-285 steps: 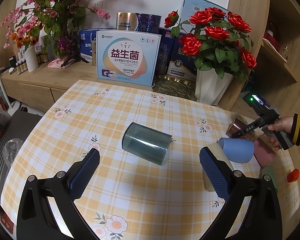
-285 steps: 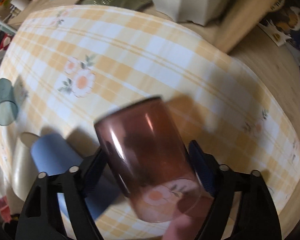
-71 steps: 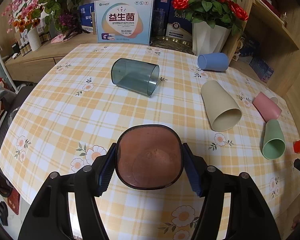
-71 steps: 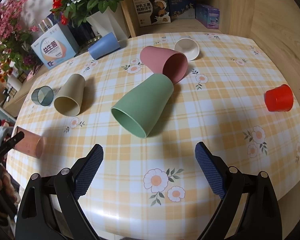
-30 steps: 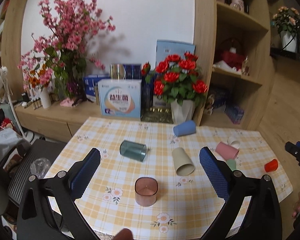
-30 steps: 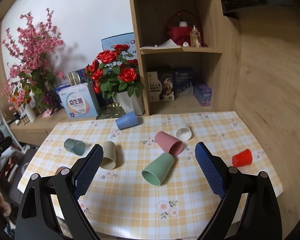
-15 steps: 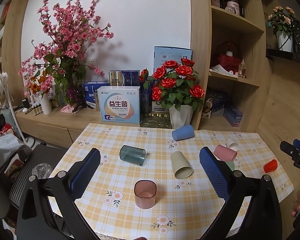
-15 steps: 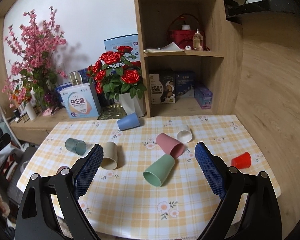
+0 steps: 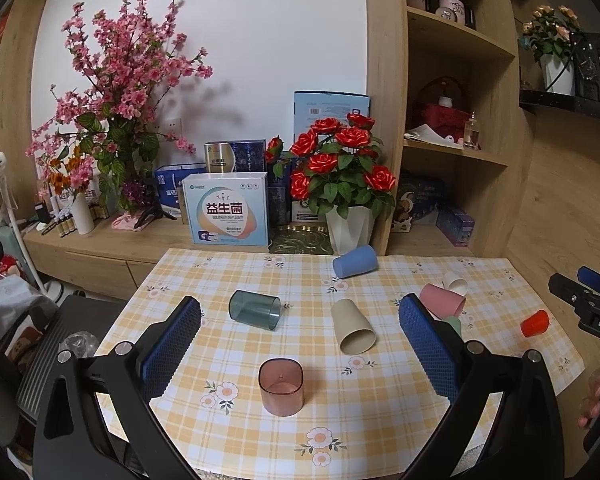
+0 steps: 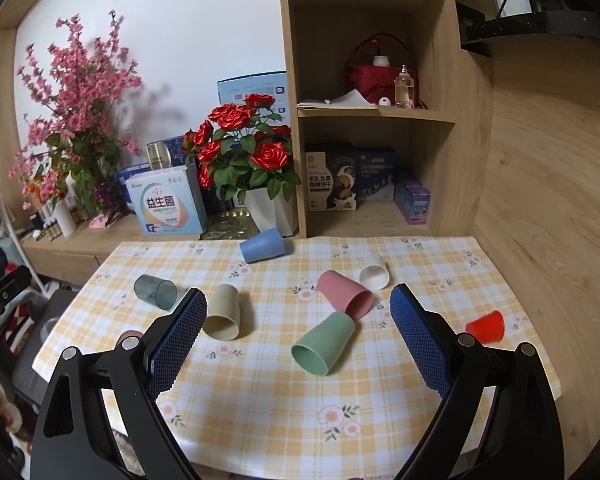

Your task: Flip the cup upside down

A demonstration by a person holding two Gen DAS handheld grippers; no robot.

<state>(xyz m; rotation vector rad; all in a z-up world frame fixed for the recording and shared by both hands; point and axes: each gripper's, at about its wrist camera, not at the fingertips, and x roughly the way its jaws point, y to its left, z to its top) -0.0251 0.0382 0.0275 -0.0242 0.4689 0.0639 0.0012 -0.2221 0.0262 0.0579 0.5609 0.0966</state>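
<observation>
A translucent brown-pink cup (image 9: 281,386) stands upside down near the front edge of the checked table (image 9: 380,412). In the right wrist view only a sliver of it (image 10: 129,336) shows behind my left finger. My left gripper (image 9: 299,332) is open and empty, held back above the table's front. My right gripper (image 10: 296,320) is open and empty, also held back from the table. Its body shows at the right edge of the left wrist view (image 9: 588,304).
Lying on their sides are a grey-blue clear cup (image 9: 254,309), a beige cup (image 9: 353,332), a blue cup (image 9: 355,261), a pink cup (image 10: 345,294), a green cup (image 10: 325,344) and a white cup (image 10: 374,272). A red cup (image 10: 485,327) sits at the right. Rose pot (image 9: 349,228) and boxes stand behind.
Both grippers have pulled back and up from the table over the last second. The brown-pink cup stays where the left gripper let it go, upside down.
</observation>
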